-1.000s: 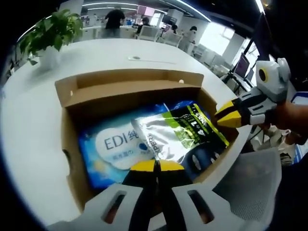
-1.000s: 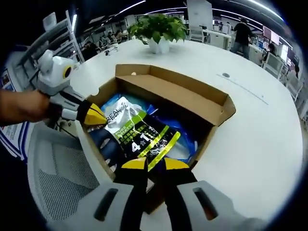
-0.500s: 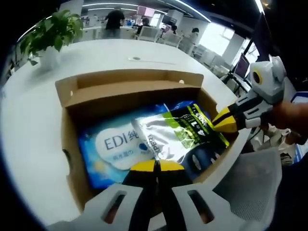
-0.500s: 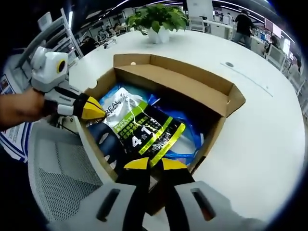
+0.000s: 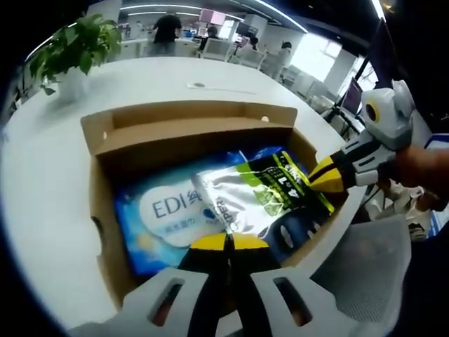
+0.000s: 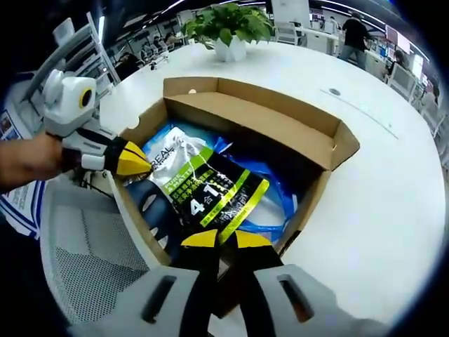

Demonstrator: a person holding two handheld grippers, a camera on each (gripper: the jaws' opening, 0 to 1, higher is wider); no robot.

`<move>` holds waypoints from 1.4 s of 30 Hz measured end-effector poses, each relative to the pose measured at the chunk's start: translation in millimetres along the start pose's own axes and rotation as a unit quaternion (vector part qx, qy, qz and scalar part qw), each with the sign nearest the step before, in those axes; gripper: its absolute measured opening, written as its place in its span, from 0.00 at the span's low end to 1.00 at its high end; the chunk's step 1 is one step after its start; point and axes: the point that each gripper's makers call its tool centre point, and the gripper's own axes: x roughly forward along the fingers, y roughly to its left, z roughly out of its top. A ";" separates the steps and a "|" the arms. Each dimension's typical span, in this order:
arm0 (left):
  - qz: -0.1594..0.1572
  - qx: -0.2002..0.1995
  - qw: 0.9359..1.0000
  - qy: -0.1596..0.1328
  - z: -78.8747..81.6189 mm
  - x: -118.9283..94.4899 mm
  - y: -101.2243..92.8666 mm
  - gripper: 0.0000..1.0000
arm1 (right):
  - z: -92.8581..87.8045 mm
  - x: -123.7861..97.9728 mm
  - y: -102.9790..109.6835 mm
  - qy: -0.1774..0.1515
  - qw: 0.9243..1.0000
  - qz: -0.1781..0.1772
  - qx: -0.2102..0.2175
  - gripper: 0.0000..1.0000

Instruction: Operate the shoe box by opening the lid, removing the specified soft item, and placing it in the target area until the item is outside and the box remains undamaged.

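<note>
An open cardboard shoe box sits on the white table with its lid folded back. On top of its contents lies a silver, black and green pouch. My left gripper is shut at the pouch's silver end by the near wall. It enters the right gripper view from the left. My right gripper is shut on the green-striped end, and its yellow tip shows in the left gripper view. A blue "EDI" pack and a dark blue pack lie underneath.
A potted plant stands on the round white table beyond the box. A grey mesh chair is beside the table edge. People and desks are far behind.
The right gripper has closed in on the pouch's green end, and the pouch's silver end now looks more crumpled. The left gripper's view has barely shifted.
</note>
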 end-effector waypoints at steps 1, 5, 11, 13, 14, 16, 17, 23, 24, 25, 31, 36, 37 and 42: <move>0.000 0.000 1.000 0.000 -0.1 0.0 0.3 0.00 | 0.0 1.1 -0.3 -0.001 1.000 0.001 0.004 0.06; 0.001 -0.002 1.000 0.001 -0.8 -0.5 2.6 0.00 | 2.6 0.5 -0.7 -0.018 0.999 0.014 0.032 0.05; 0.001 -0.002 1.000 0.000 -1.3 0.4 3.1 0.00 | 3.9 -1.6 -0.5 -0.035 0.998 0.017 0.046 0.03; 0.001 0.000 1.000 0.002 -1.1 0.8 3.0 0.00 | 0.4 2.1 -1.0 -0.022 0.999 0.004 0.032 0.02; 0.002 0.000 1.000 0.002 -1.3 0.8 3.0 0.00 | -1.3 3.4 -1.4 -0.010 1.000 -0.004 0.015 0.02; 0.001 0.000 1.000 0.003 -1.8 0.7 3.4 0.00 | 0.7 7.0 0.2 -0.006 1.000 -0.013 0.007 0.04; 0.001 0.000 1.000 0.003 -1.8 0.7 3.2 0.00 | 0.7 8.8 0.7 -0.003 1.000 -0.014 0.004 0.05; 0.001 0.001 1.000 0.004 -2.3 0.7 3.2 0.00 | -0.8 9.7 -2.7 0.006 1.000 -0.017 0.001 0.06; 0.001 0.001 1.000 0.004 -2.2 0.8 3.4 0.00 | -0.3 9.6 -3.0 0.004 1.000 -0.014 0.009 0.06; 0.001 0.002 1.000 0.004 -2.3 0.9 3.5 0.00 | 0.7 9.3 -2.7 0.002 1.000 -0.011 0.019 0.07; 0.002 0.000 1.000 0.003 -3.0 0.4 5.1 0.00 | 2.9 11.1 2.4 -0.009 0.998 0.013 0.060 0.13; 0.002 0.001 1.000 0.004 -3.4 0.5 5.7 0.00 | 3.9 11.2 3.2 -0.022 0.996 0.028 0.085 0.11; 0.003 0.000 1.000 0.004 -3.3 0.6 6.1 0.00 | 4.1 10.7 3.2 -0.023 0.996 0.028 0.085 0.10; 0.003 0.001 1.000 0.004 -2.8 1.6 5.5 0.00 | 2.7 9.4 4.4 -0.024 0.997 0.024 0.068 0.08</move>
